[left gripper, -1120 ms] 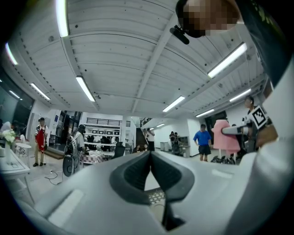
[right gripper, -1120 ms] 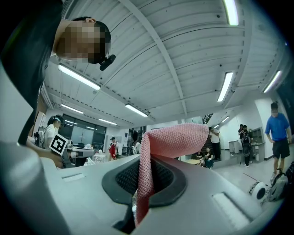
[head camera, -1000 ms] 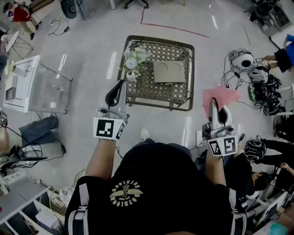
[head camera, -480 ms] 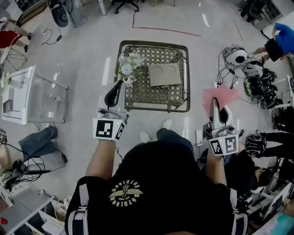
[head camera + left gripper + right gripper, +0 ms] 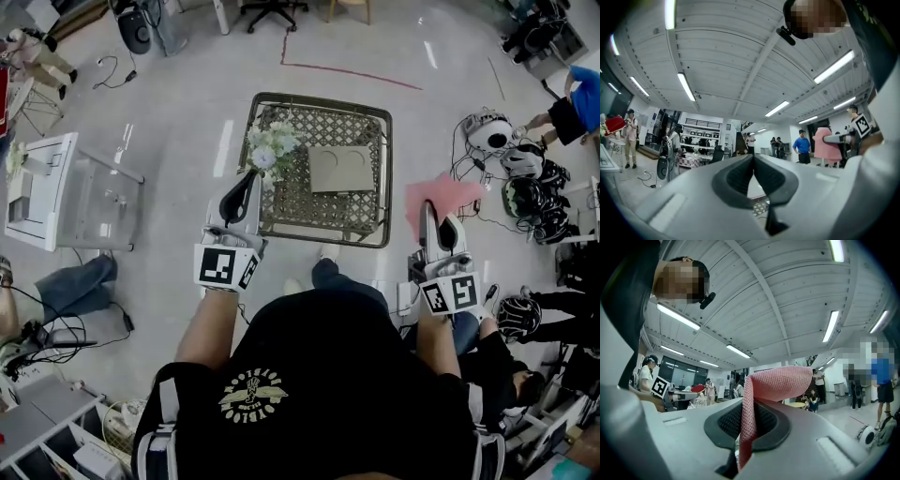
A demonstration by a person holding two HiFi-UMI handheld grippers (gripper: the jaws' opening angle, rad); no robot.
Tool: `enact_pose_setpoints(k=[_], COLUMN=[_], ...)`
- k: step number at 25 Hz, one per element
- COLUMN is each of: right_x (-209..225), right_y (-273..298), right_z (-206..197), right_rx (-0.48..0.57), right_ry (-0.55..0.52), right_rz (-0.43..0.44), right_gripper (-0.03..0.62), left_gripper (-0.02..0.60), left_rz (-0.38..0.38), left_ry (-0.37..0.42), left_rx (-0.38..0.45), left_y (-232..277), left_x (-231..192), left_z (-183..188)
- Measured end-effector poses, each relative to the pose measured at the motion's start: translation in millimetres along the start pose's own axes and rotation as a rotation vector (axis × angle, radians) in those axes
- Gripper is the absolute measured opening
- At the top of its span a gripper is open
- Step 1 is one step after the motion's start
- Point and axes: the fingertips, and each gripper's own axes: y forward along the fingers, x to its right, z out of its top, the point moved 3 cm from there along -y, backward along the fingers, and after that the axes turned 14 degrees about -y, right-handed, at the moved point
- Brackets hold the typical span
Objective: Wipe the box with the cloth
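Note:
A flat grey-beige box (image 5: 341,169) with two round marks lies on a low wicker table (image 5: 374,218). In the head view my right gripper (image 5: 429,210) is off the table's right front corner, held high and shut on a pink cloth (image 5: 441,195). In the right gripper view the cloth (image 5: 777,379) is pinched between the jaws and folds over above them. My left gripper (image 5: 247,178) points at the table's left front corner, apart from the box. Its jaws (image 5: 753,157) are shut on nothing.
White flowers in a small vase (image 5: 270,147) stand on the table's left side, close to my left gripper's tip. Helmets and cables (image 5: 525,183) lie on the floor at the right. A white cabinet (image 5: 56,183) stands at the left. Several people stand around the room.
The head view has shifted a little and the person's feet have stepped nearer the table. Both grippers keep much the same pose, and the right one still holds the cloth.

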Motion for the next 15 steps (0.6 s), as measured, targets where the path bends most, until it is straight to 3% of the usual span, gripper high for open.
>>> enact_pose_setpoints(k=[6,15], right_x=[-1,-5], right_y=[67,155], right_z=[-48,-145], right_rx=[-0.053,-0.182], right_ry=[0.054,0.133], right_rz=[0.113,0.249], right_gripper=[0.017,0.017], left_gripper=[0.000,0.000], left_rz=[0.043,0.114], left_ry=[0.004,-0.017], left_rx=[-0.018,-0.108], left_y=[27,69], left_x=[-23,-43], left_z=[-9,-45])
